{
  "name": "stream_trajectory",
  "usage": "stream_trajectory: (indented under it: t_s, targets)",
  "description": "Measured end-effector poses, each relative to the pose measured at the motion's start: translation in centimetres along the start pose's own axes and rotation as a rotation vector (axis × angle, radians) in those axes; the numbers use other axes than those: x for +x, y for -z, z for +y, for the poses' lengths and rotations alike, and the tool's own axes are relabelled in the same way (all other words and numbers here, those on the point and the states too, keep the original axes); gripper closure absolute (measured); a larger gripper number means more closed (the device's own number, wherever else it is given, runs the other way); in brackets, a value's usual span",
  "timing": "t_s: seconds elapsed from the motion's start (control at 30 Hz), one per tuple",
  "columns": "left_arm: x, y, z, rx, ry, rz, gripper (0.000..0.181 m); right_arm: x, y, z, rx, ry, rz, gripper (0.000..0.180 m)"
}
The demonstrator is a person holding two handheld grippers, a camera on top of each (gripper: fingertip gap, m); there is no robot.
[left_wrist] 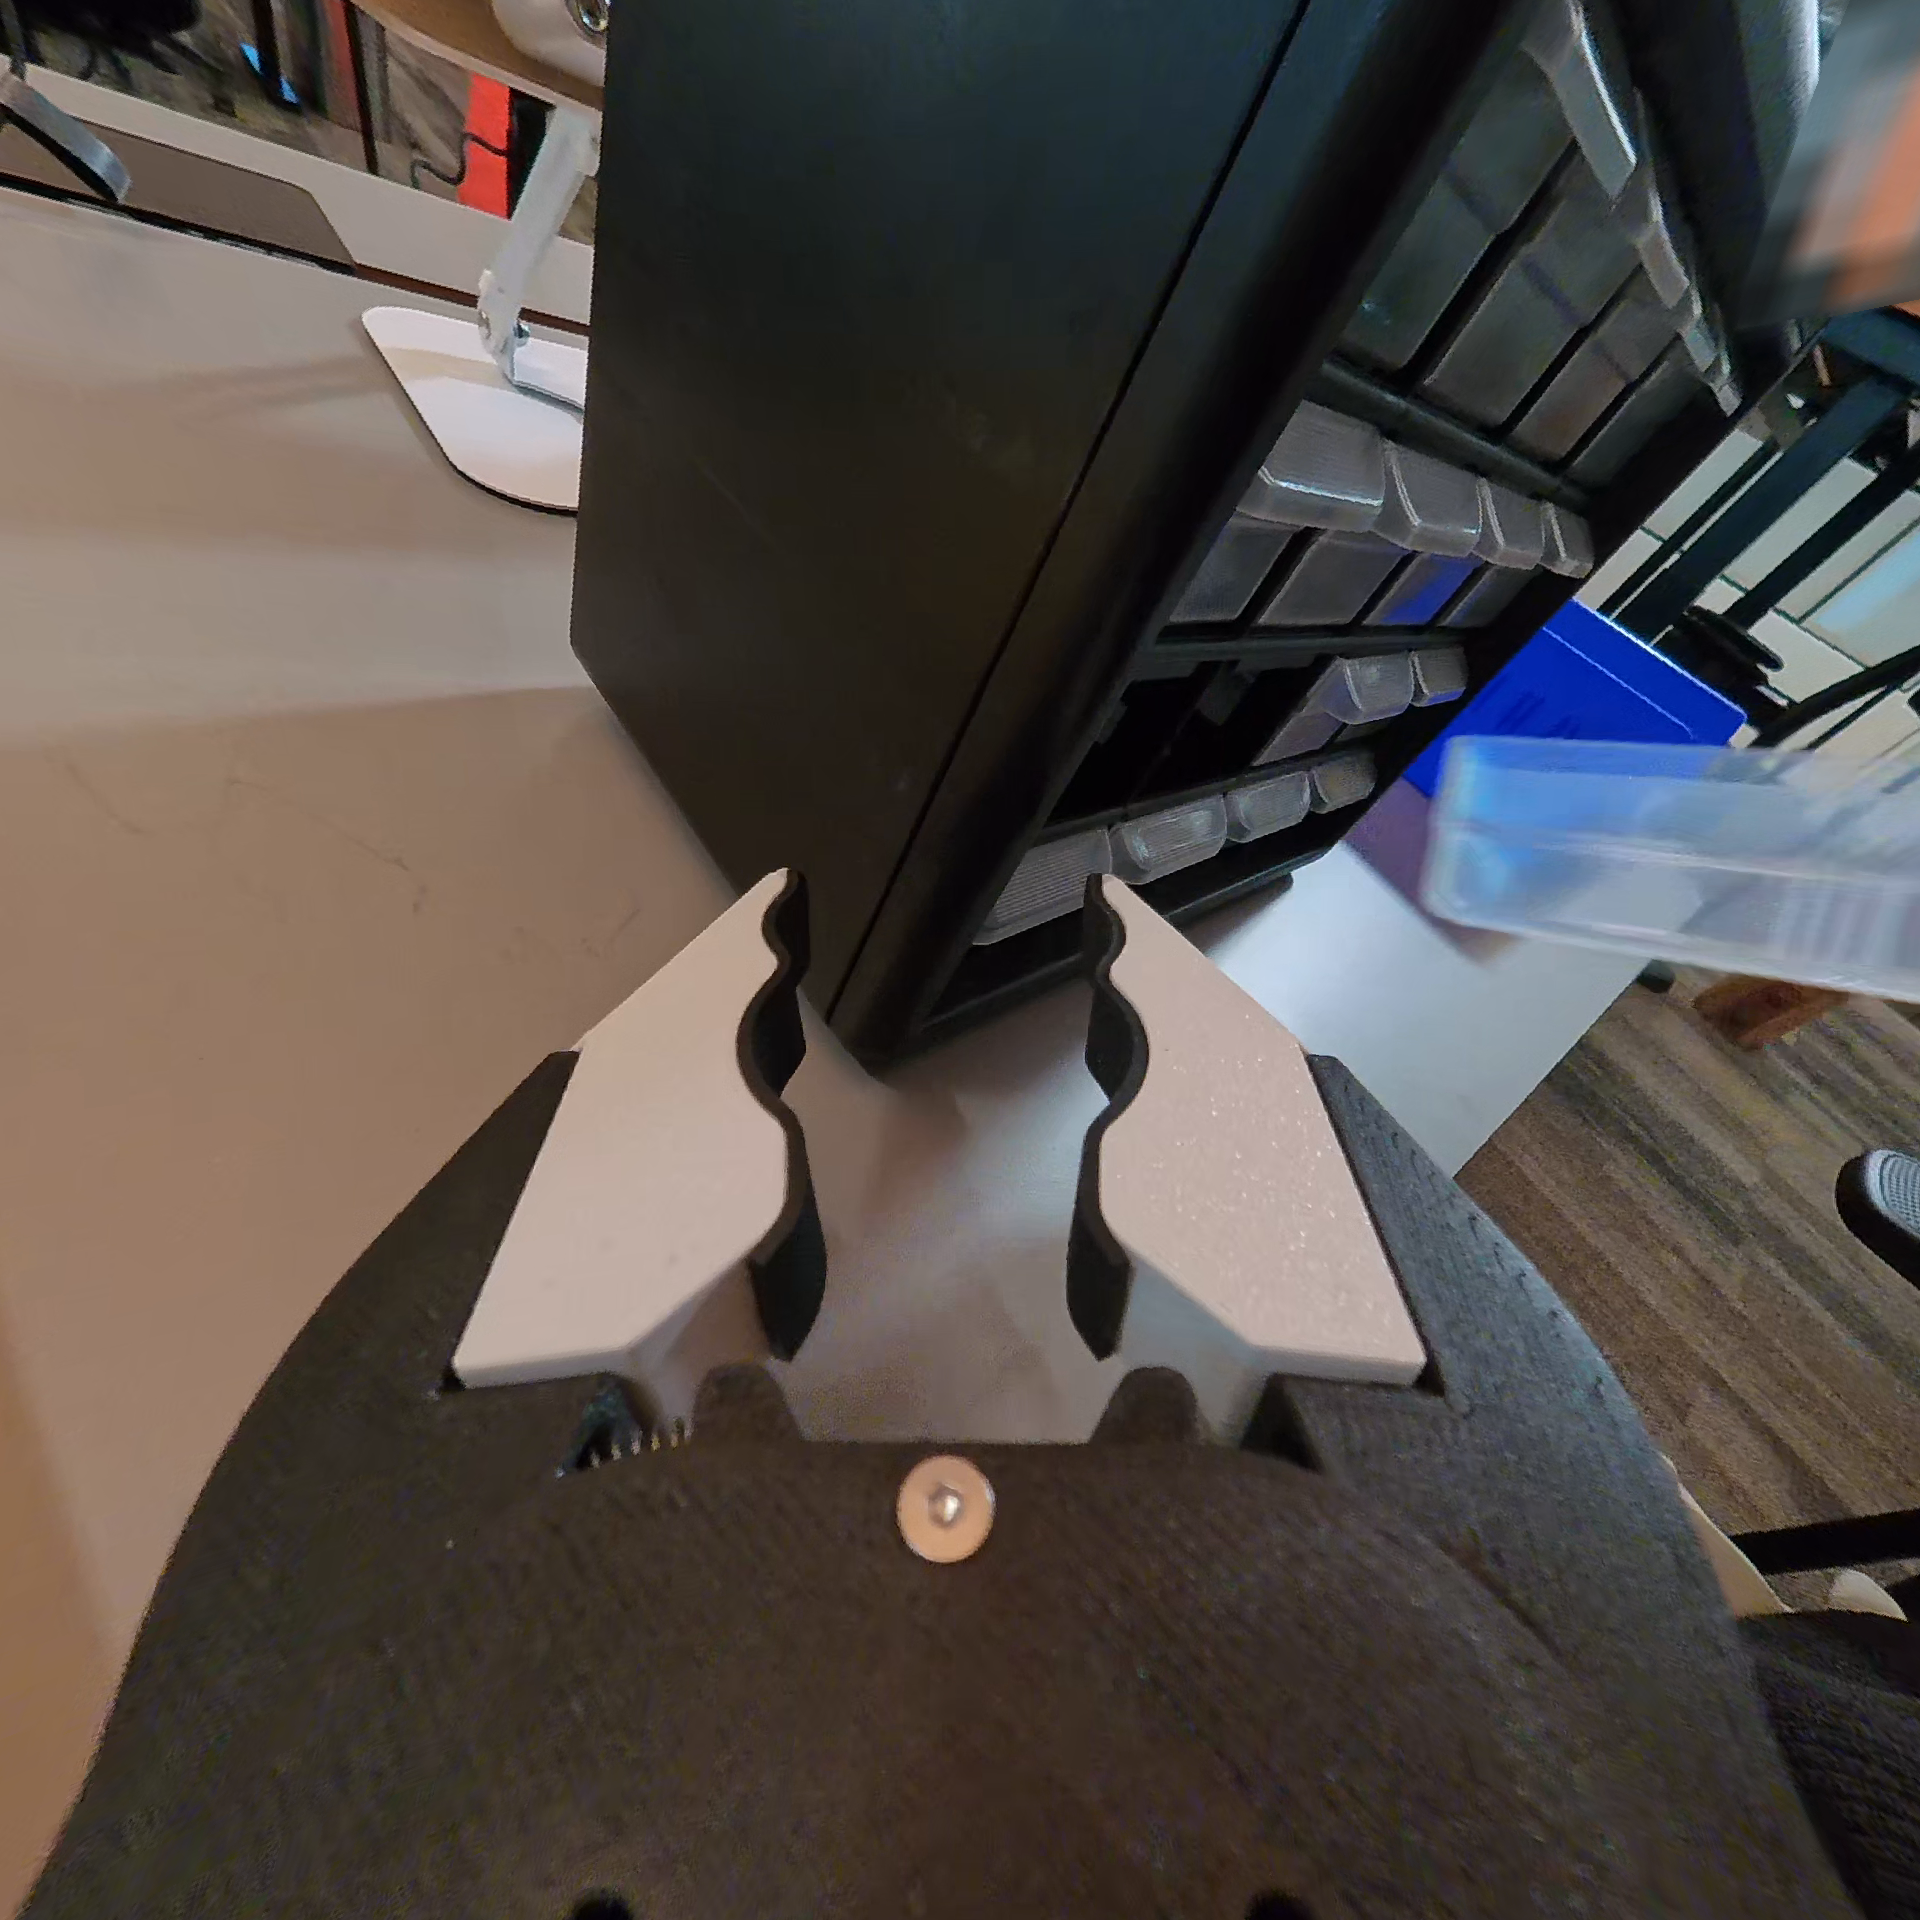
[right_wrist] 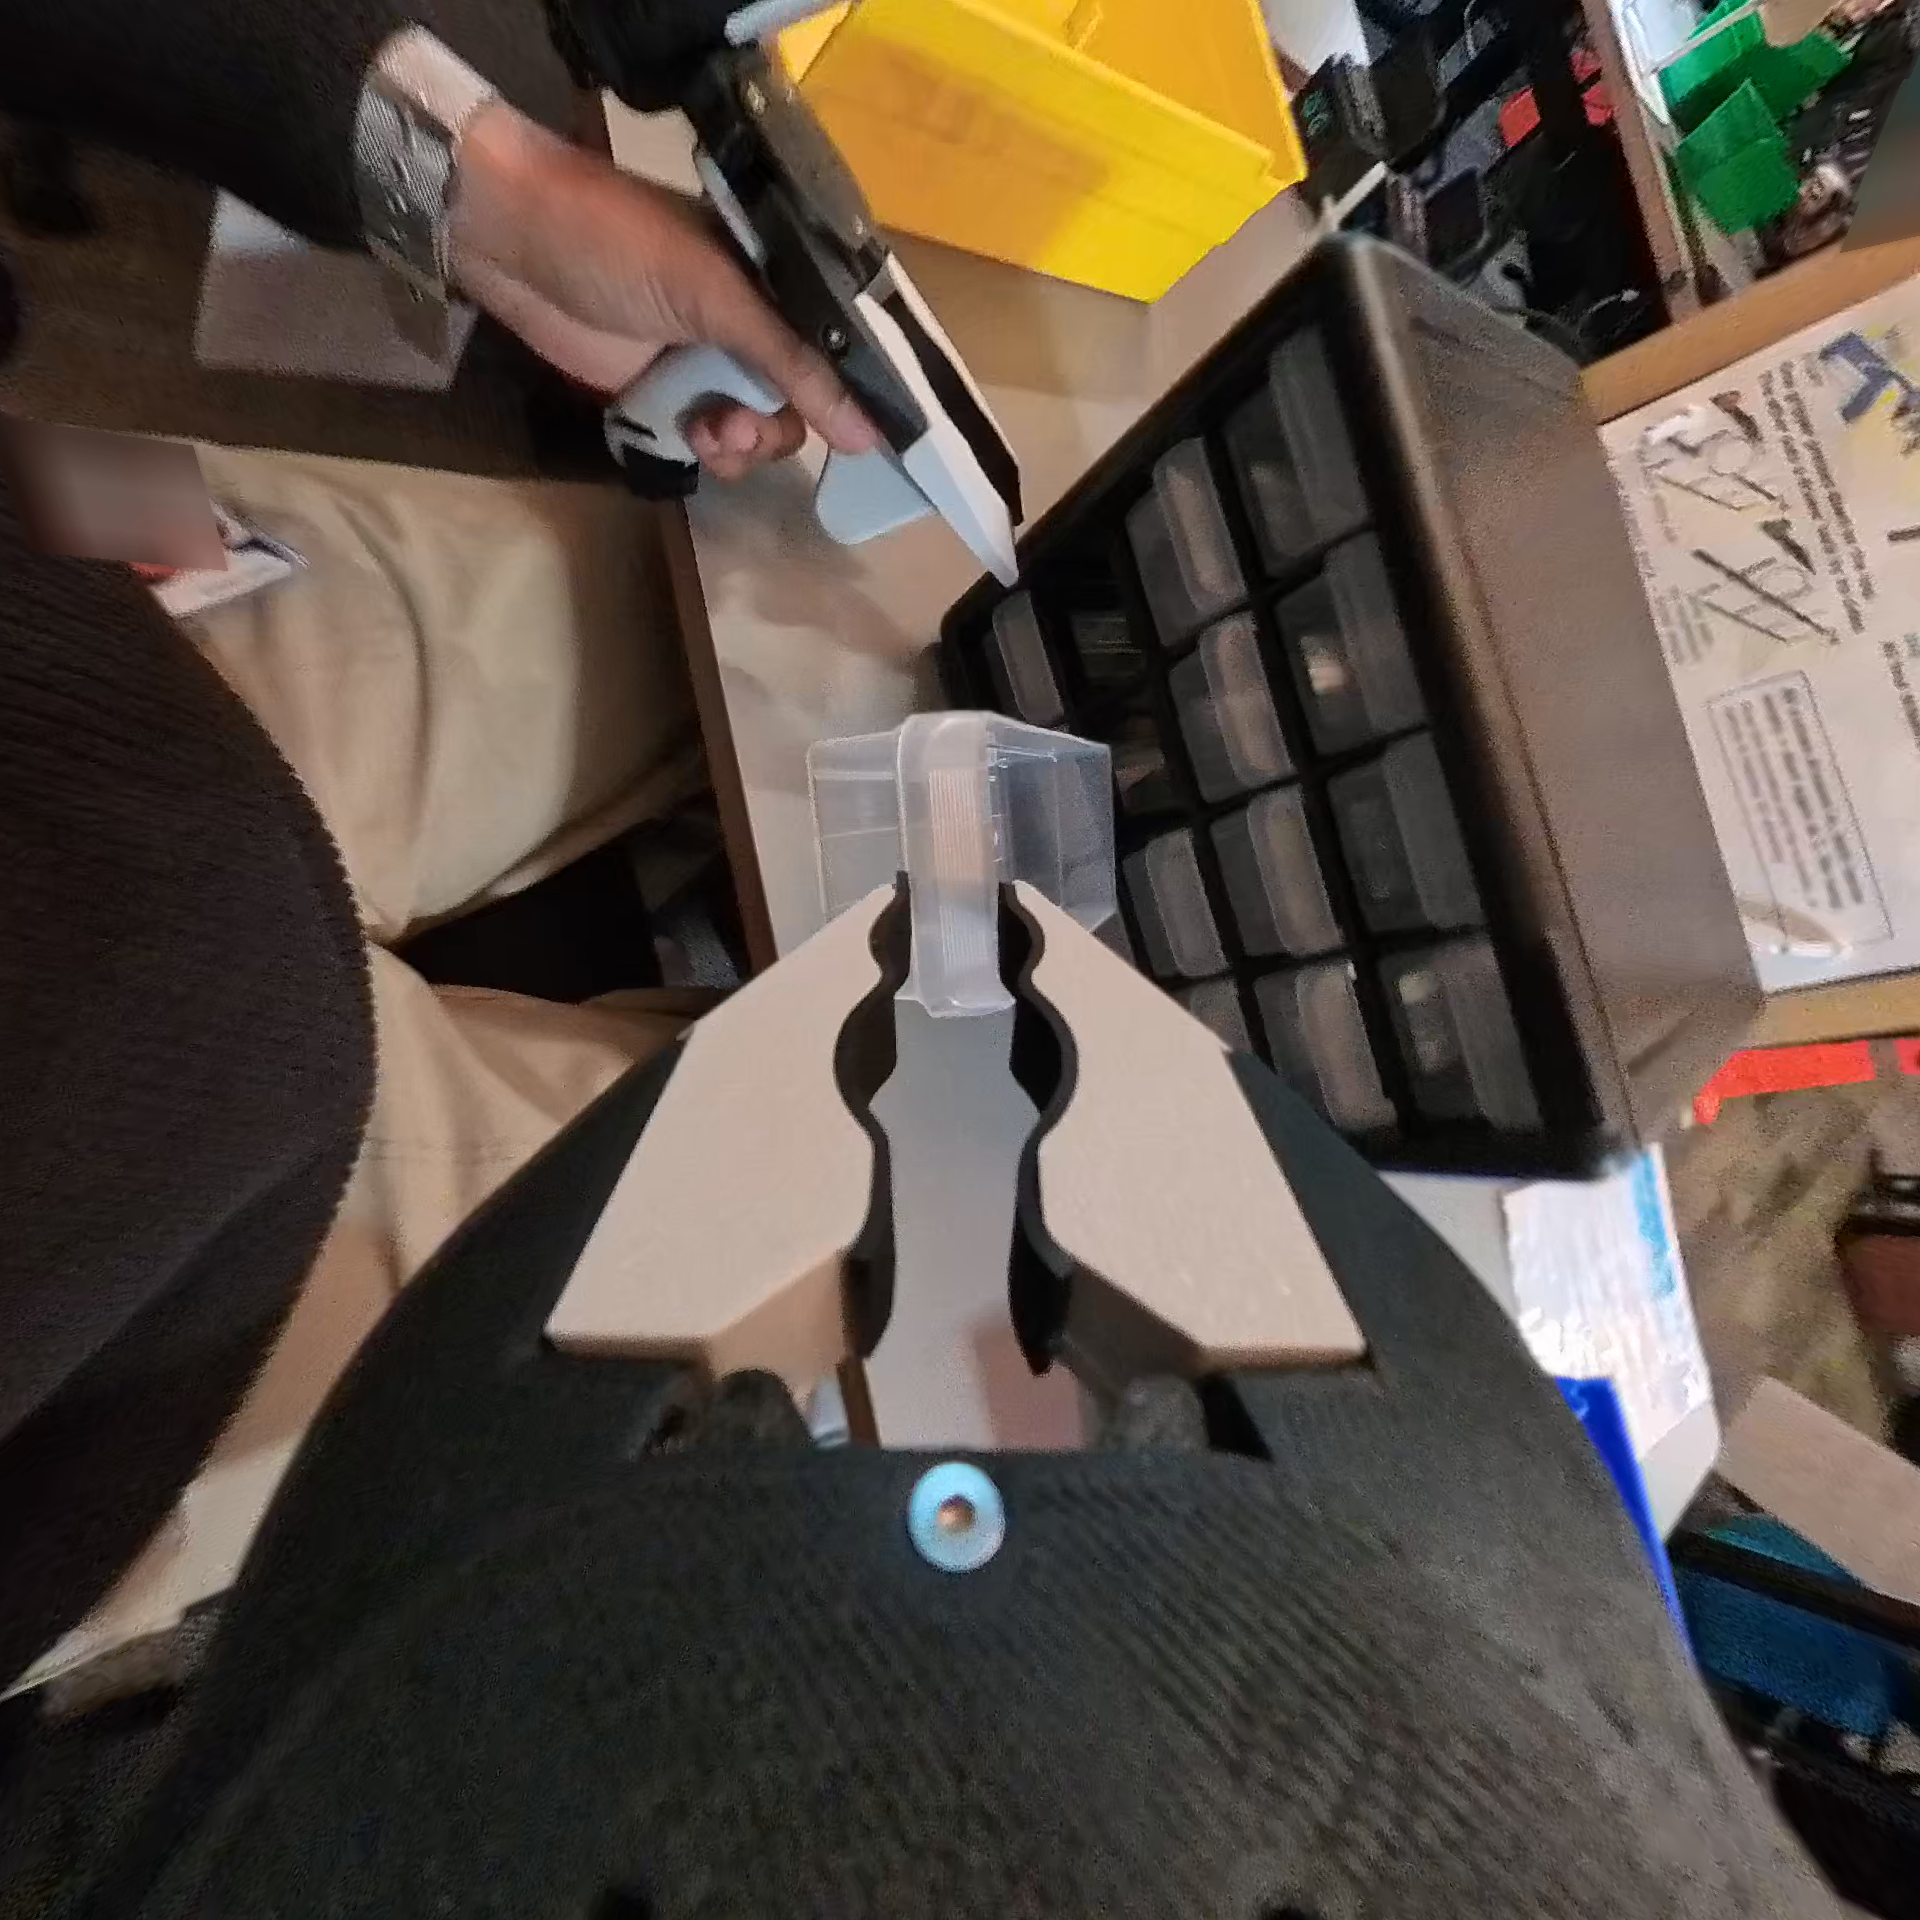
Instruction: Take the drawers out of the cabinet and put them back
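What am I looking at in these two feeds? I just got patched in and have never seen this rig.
There is no robot arm. A person holds a two-finger gripper in each hand, and each gripper carries a camera that looks forward along its own fingers.

In the left wrist view, the left gripper is open and empty, with its fingers either side of the near corner of the black cabinet, which stands on a pale table.

In the right wrist view, the right gripper is shut on the handle of a clear drawer, held out in front of the cabinet's grid of drawers. The same drawer shows at the right edge of the left view. One dark slot near the lower rows looks empty. Farther off, the person's hand holds the left gripper.
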State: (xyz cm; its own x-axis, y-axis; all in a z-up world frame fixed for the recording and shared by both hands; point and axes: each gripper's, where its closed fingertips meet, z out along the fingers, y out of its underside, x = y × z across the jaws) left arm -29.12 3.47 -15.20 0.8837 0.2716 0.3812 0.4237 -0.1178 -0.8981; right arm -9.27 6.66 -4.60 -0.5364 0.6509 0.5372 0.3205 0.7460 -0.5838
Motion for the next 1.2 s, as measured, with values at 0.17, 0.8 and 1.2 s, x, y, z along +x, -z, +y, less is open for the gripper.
stream_trajectory:
  t_s: [0.17,0.8,1.2]
  targets:
    - [0.1,0.0,0.0,0.001,-0.005,-0.003,0.13,5.0,8.0,0.9,0.117,-0.148,0.201,0.164]
    - [0.2,-0.4,0.4,-0.015,0.039,0.018,0.13,21.5,4.7,36.4,-0.708,-0.544,0.805,0.164]
    - [0.1,-0.4,0.5,-0.021,0.09,0.039,0.13,22.6,-1.4,38.1,-0.562,-0.895,0.58,0.151]
